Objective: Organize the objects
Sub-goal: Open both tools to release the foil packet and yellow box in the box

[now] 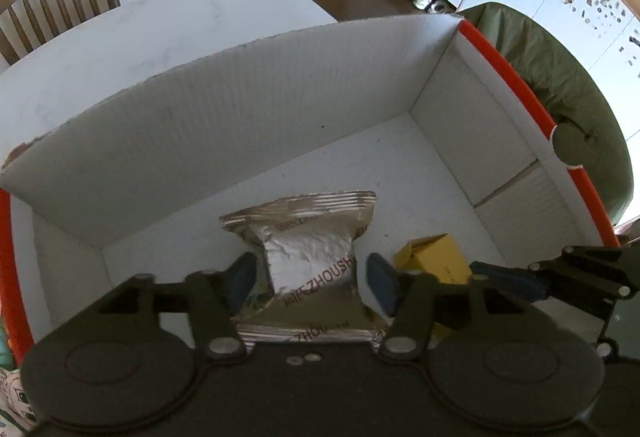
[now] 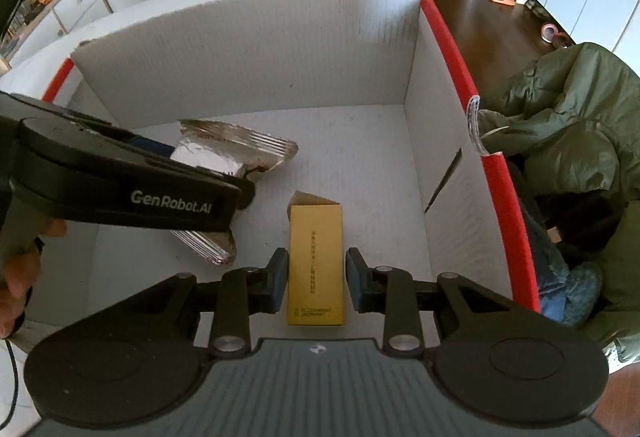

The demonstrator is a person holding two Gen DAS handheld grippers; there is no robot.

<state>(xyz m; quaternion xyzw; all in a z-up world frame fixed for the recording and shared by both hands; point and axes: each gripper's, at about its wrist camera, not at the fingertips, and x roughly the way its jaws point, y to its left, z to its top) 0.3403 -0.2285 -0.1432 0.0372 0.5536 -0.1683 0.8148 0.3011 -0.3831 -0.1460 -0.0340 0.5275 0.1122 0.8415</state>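
Tools [image 1: 312, 283] [image 2: 317, 279] straddle foil packet [image 1: 308, 257], yellow carton [image 2: 316, 269] inside box [image 2: 248, 49]

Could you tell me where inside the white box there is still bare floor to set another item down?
The far half of the white cardboard box floor is bare, from the back wall to the silver foil packet and small yellow carton. A strip also runs beside the red-edged right wall. The near-left is crowded: left gripper, right gripper.
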